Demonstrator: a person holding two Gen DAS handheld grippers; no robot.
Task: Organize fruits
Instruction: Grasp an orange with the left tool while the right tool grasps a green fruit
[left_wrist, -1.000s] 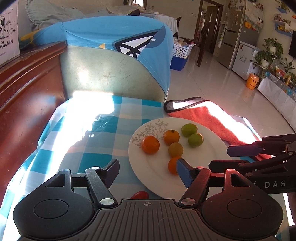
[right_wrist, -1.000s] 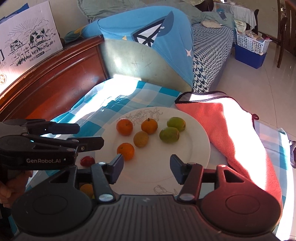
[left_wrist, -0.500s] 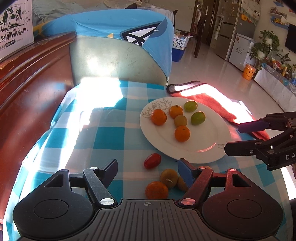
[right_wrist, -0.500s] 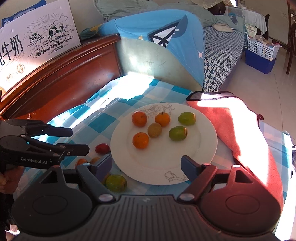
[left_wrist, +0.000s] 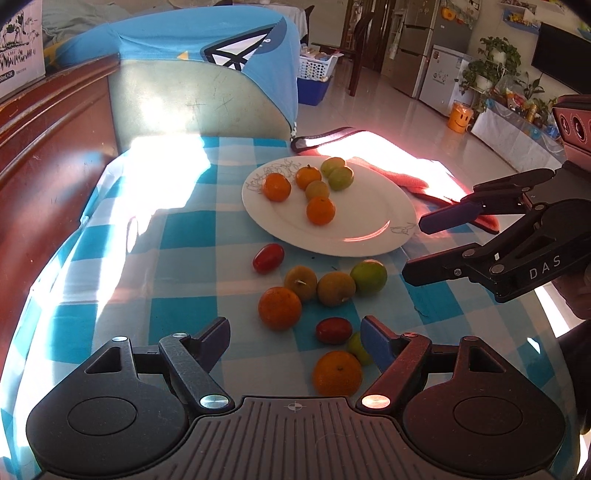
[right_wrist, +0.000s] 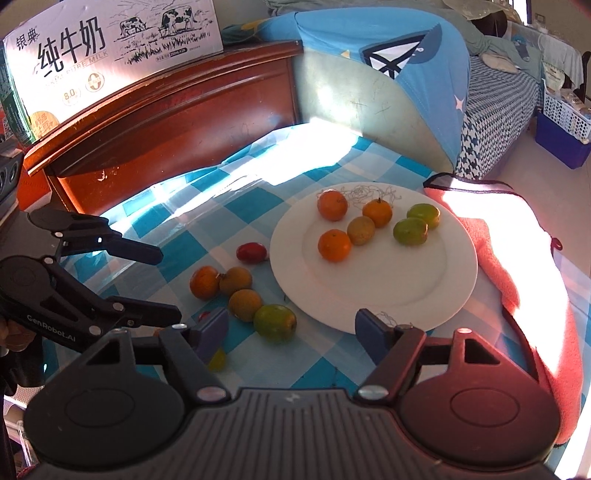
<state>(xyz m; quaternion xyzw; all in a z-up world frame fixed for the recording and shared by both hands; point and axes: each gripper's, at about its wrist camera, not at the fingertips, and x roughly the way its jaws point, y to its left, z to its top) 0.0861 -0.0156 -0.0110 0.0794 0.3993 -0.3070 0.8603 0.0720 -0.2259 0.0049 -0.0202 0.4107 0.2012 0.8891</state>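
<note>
Your left gripper (left_wrist: 295, 332) hangs over the loose fruit with its jaws apart and opening; nothing is pressed between them. Only this view shows the nearest pieces: an orange (left_wrist: 337, 373) low between the fingers, a small green fruit (left_wrist: 357, 347) half hidden by the right-hand finger, and a red tomato (left_wrist: 333, 330) just beyond.

Your right gripper (right_wrist: 291, 328) has its jaws apart too, though closing, and grips nothing. Its camera sits over the plate's near rim, and its left-hand finger hides most of those nearest pieces.

Farther on, both views show the cluster on the checked cloth (left_wrist: 184, 288): an orange, two brownish fruits touching, a green fruit (right_wrist: 275, 322), and a second tomato (right_wrist: 251, 252) just beside the plate (right_wrist: 388, 291).

Six fruits lie on the plate's far half. Beyond it lies a red towel (right_wrist: 517, 251).
</note>
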